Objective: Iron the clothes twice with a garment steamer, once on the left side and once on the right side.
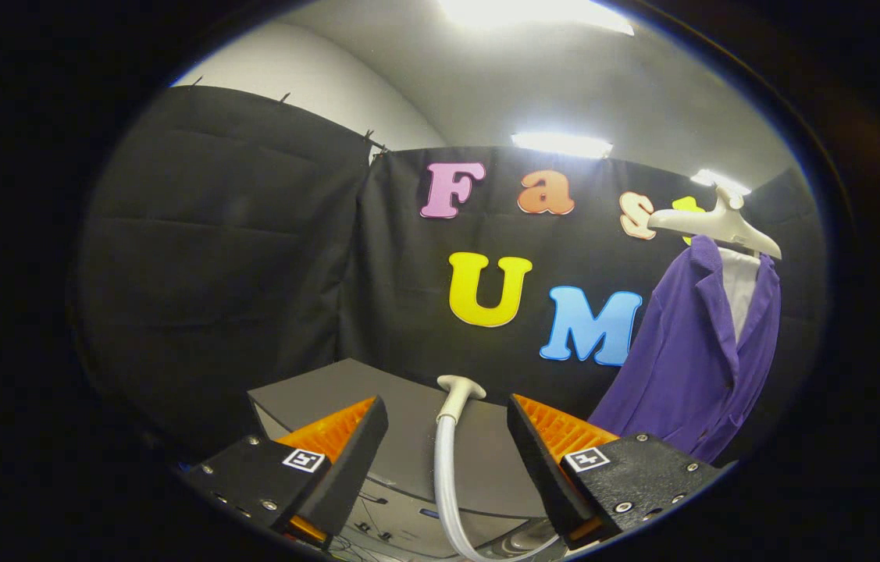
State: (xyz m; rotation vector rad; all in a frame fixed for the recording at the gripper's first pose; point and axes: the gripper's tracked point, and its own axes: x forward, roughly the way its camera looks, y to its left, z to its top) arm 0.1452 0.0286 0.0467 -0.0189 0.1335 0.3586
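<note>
Although the garment steamer's head [461, 388] is standing upright between the two fingers, nothing in the gripper view is suggesting that any ironing pass is under way. The gripper [447, 445] is holding its fingers wide apart, gripping nothing; the white steamer head with its pale hose [446, 484] is rising in the gap, apart from both fingers, the hose curving down toward six o'clock and off toward five. Judging by this, both passes, left side and right side, are remaining to be done, and the tool is not yet being taken up.

Seen from the gripper, the purple jacket [689, 367] is hanging at about three o'clock, beyond the right finger, on a white hanger [721, 222] with a white shirt [740, 289] showing at its open front. It is hanging well apart from the steamer head. A grey table [408, 437] is lying just beyond the fingers, under and behind the steamer head.

As for pose, the gripper is pointing roughly level and slightly upward toward the booth wall, with the steamer head centred at twelve o'clock just ahead of the fingertips. My reading is that it is lining up for a grasp on the neck below the head; whether the fingers are level with that neck I cannot tell.
</note>
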